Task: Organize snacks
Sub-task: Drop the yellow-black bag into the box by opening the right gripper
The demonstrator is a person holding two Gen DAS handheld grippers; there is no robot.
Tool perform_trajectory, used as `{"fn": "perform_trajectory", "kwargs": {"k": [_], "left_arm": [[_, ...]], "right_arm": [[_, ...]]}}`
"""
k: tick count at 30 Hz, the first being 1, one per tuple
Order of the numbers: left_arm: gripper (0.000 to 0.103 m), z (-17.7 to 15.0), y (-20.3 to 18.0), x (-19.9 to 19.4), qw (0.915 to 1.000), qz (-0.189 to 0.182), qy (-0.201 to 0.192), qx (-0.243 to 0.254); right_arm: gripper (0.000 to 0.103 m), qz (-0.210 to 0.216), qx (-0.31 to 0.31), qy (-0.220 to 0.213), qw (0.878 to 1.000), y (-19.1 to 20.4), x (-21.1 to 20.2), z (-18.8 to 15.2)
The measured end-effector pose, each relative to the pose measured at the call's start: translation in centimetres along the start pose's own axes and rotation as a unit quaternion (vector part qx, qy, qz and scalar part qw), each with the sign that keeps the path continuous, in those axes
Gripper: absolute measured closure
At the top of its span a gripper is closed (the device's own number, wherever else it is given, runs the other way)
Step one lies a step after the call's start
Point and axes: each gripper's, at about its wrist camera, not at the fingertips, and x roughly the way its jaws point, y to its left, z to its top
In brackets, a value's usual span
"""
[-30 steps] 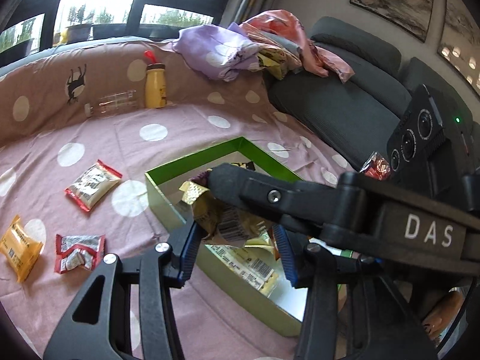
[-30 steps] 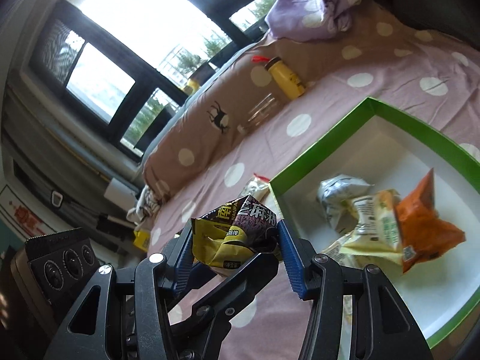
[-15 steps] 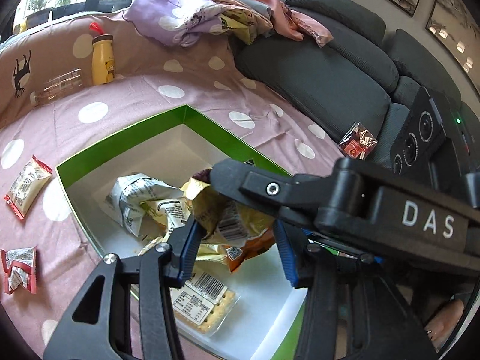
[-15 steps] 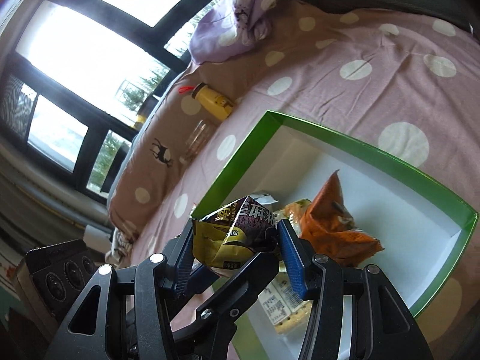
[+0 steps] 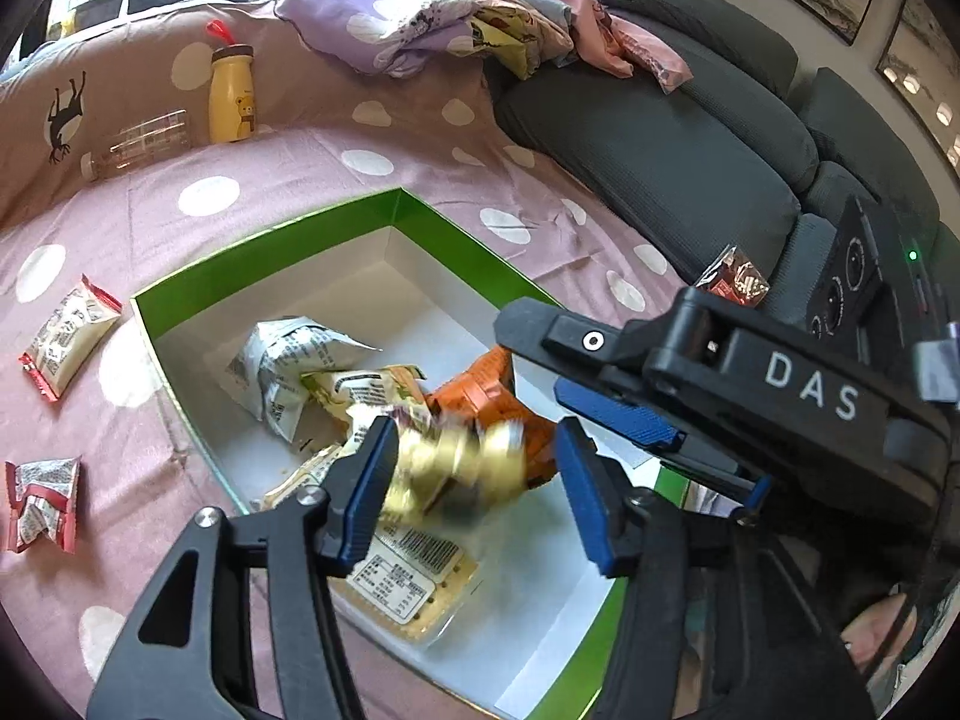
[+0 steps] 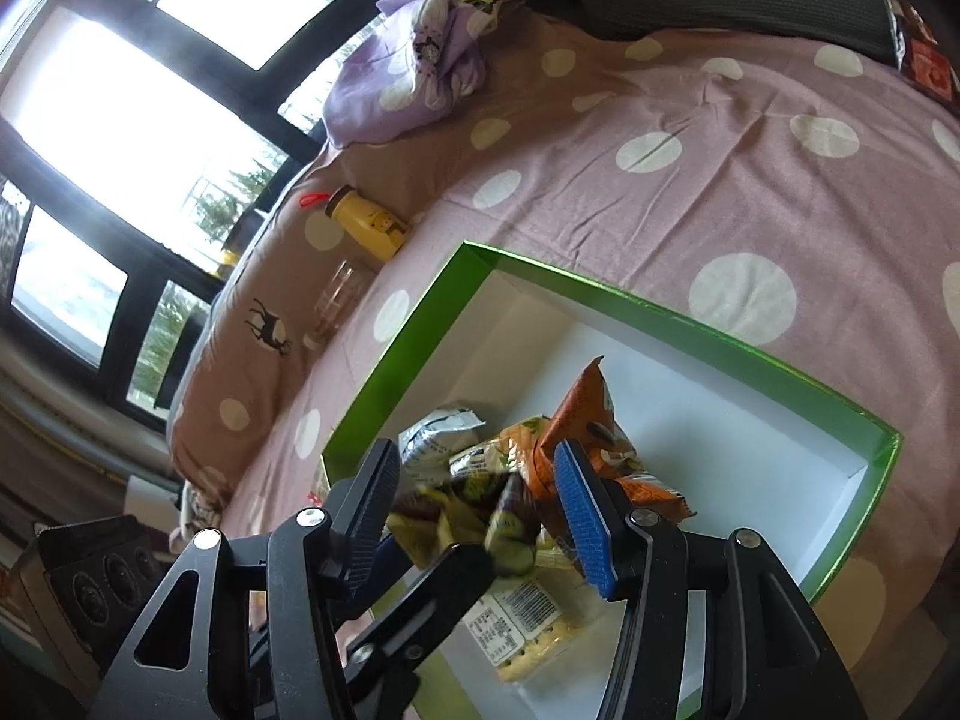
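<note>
A green box [image 5: 270, 252] with a white inside lies on the pink dotted cloth and holds a white packet [image 5: 282, 360], an orange packet [image 5: 480, 396] and a cracker pack [image 5: 402, 576]. My left gripper [image 5: 474, 498] hangs over the box with its jaws opening. A blurred gold packet [image 5: 456, 462] is loose between its pads, dropping. My right gripper [image 6: 477, 510] is over the same box [image 6: 408, 360], jaws opening too. A blurred yellow and dark packet [image 6: 480, 504] falls free between its fingers. The right tool's black body [image 5: 810, 390] crosses the left wrist view.
Two loose snack packets [image 5: 66, 330] [image 5: 42, 504] lie on the cloth left of the box. A red packet [image 5: 735, 279] rests on the grey sofa [image 5: 660, 138]. A yellow bottle [image 5: 231, 93], a clear bottle [image 5: 141, 141] and a pile of clothes [image 5: 420, 18] sit behind.
Both grippers came over the box and lowered. Their jaws then widened, and the two packets they were shut on now slip out and blur as they drop.
</note>
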Motion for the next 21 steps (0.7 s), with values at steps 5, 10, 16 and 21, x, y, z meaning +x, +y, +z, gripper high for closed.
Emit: {"fn": "perform_trajectory", "kwargs": {"k": [5,10,16,21], "left_arm": [[0.02,-0.6,1.4,-4.0,0.999,0.012,-0.034,-0.027],[0.013,-1.8,3.3,-8.4,0.9951,0.049,-0.064,-0.057],[0.013,-4.5,6.7,-13.3,0.9819,0.136,-0.093,-0.094],[0.012,-7.7,10.8,-17.0,0.962,0.205,-0.114,-0.139]], "right_arm": [[0.028,0.007,-0.022,-0.02,1.0,1.5,-0.8,-0.4],[0.018,0.018,-0.059,-0.031,0.998,3.7,-1.1,-1.1],[0.014,0.011,-0.1,-0.029,0.994,6.3,-0.6,-2.3],[0.013,0.002,-0.129,-0.021,0.991,8.2,0.1,-3.6]]}}
